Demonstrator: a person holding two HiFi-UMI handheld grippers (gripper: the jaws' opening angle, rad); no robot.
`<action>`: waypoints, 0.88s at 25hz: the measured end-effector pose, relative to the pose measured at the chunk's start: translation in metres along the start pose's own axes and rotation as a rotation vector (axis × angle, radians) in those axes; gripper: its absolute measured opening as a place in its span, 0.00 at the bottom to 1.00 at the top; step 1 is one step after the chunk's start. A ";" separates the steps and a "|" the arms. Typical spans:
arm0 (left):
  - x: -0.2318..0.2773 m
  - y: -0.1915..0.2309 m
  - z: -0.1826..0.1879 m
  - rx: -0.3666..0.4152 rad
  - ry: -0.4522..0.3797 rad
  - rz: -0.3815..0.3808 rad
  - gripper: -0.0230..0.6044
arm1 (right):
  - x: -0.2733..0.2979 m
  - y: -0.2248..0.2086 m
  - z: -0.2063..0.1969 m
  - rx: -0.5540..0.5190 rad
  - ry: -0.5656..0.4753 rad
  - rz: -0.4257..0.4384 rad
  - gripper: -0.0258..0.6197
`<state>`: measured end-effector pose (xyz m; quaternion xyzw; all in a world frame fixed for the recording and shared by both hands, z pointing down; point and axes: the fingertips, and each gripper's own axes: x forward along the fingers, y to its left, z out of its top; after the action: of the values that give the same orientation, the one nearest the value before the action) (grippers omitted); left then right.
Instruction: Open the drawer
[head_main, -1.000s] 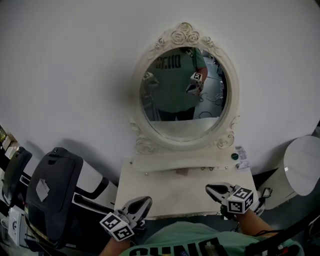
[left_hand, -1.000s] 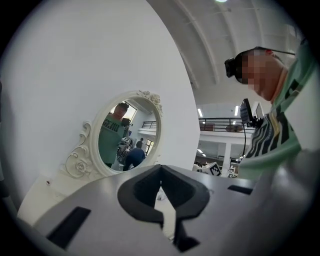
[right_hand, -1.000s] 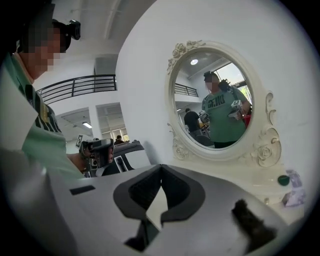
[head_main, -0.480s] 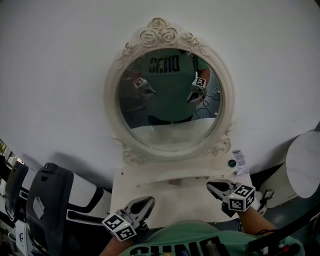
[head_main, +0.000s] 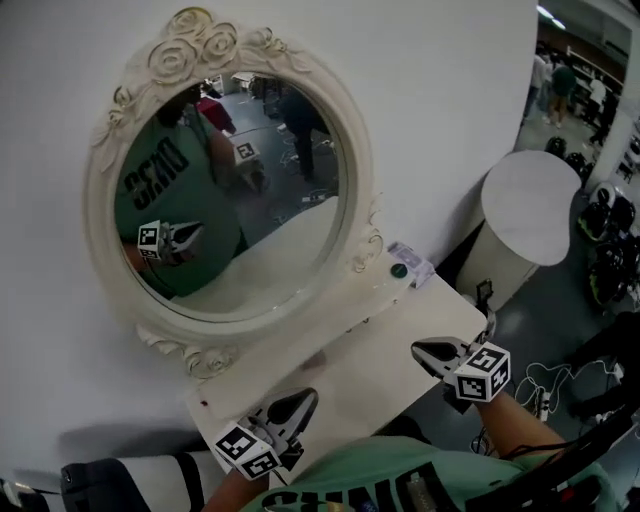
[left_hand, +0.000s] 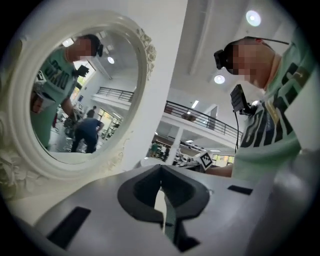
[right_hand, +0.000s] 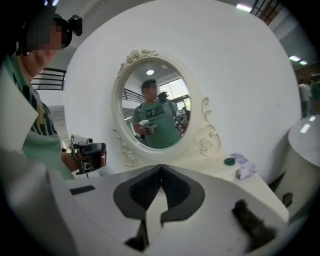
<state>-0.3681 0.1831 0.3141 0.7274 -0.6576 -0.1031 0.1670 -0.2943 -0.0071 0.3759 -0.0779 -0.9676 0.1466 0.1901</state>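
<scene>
A white vanity table (head_main: 370, 375) carries an ornate oval mirror (head_main: 225, 190) against the wall. No drawer front shows plainly in any view, because the table's front face is hidden under its top edge. My left gripper (head_main: 303, 398) hovers over the near left of the tabletop, shut with nothing between its jaws (left_hand: 161, 167). My right gripper (head_main: 420, 350) hangs over the near right corner, also shut and empty (right_hand: 161, 166). In the right gripper view the left gripper (right_hand: 88, 152) shows at the left in a hand. The mirror reflects both grippers.
A small green round thing (head_main: 399, 270) and a pale packet (head_main: 415, 265) lie at the table's back right corner. A white round pedestal (head_main: 525, 205) stands right of the table, with cables on the floor (head_main: 545, 385) beside it. A black-and-white chair (head_main: 110, 478) is lower left.
The head view has swung, so the mirror and table slid left and now lie tilted. Both grippers stay low in the view, shut and empty.
</scene>
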 end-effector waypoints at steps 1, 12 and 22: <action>0.004 0.000 -0.006 -0.002 0.028 -0.051 0.05 | -0.009 0.000 -0.009 0.030 -0.011 -0.057 0.06; 0.092 -0.091 -0.081 0.011 0.227 -0.370 0.05 | -0.138 -0.011 -0.116 0.102 -0.046 -0.393 0.06; 0.159 -0.168 -0.169 -0.023 0.365 -0.365 0.05 | -0.167 -0.060 -0.242 0.059 0.119 -0.365 0.17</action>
<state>-0.1322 0.0575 0.4179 0.8386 -0.4732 -0.0061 0.2697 -0.0524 -0.0368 0.5517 0.0960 -0.9480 0.1333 0.2727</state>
